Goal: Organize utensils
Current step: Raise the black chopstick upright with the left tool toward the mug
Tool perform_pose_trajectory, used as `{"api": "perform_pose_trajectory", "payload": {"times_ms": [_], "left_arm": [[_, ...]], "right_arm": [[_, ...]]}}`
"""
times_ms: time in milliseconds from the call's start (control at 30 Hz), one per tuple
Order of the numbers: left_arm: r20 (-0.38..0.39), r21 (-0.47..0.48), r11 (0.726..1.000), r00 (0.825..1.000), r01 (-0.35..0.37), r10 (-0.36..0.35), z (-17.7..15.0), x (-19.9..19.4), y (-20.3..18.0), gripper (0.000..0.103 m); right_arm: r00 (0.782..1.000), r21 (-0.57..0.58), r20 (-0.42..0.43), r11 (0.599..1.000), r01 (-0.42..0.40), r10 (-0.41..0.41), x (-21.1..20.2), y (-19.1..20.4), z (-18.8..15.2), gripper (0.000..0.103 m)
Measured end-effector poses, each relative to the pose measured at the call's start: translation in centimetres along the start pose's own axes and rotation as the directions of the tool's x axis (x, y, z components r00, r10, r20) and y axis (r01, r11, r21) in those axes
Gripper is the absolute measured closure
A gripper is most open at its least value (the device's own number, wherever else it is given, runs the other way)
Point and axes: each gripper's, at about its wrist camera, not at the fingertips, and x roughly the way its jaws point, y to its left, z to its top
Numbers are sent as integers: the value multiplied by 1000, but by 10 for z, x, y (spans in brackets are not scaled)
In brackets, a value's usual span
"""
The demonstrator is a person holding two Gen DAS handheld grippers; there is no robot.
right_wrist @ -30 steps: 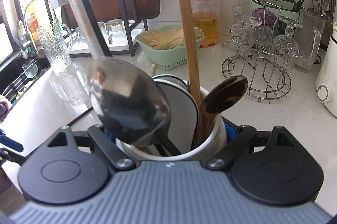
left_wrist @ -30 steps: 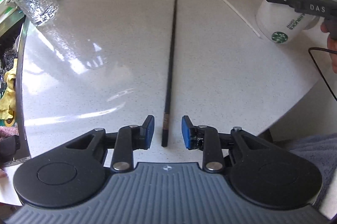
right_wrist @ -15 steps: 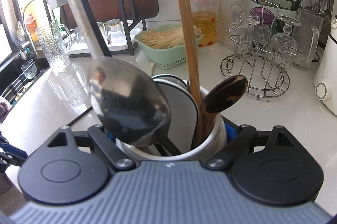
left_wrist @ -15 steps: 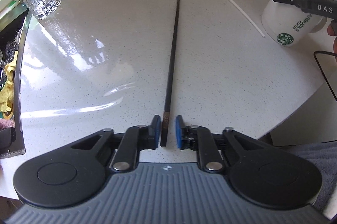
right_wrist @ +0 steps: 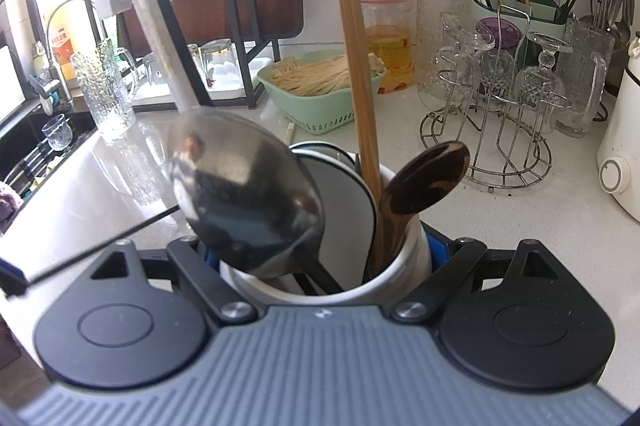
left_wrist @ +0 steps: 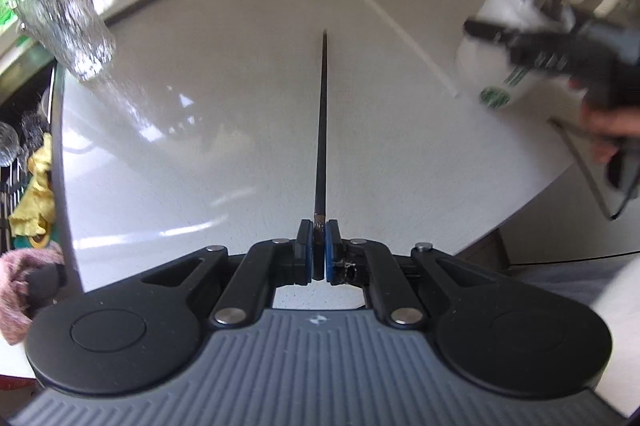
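Observation:
My left gripper is shut on the near end of a long black chopstick, which points straight away over the white counter. A white chopstick lies further right on the counter. My right gripper is shut on a white Starbucks mug, also seen blurred in the left wrist view. The mug holds a metal spoon, a wooden chopstick and a dark brown spoon. The black chopstick shows in the right wrist view too.
A textured glass stands at the counter's left back, with the sink beyond it. A green basket of sticks, a dish rack, a wire glass stand and a white appliance line the back. The counter edge curves at right.
My left gripper closed on the black chopstick's near end and lifted it, and the view tilted. The right gripper still holds the mug, nearly unmoved.

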Motion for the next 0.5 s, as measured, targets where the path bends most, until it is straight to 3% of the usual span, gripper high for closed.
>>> {"api": "perform_pose_trajectory", "payload": {"times_ms": [500], "left_arm": [[-58,113,992,997,64,-58,59,-79,-23,97]], "right_arm": [[1000,1,17,1000,-8,8,-2,-1,-2,12]]}}
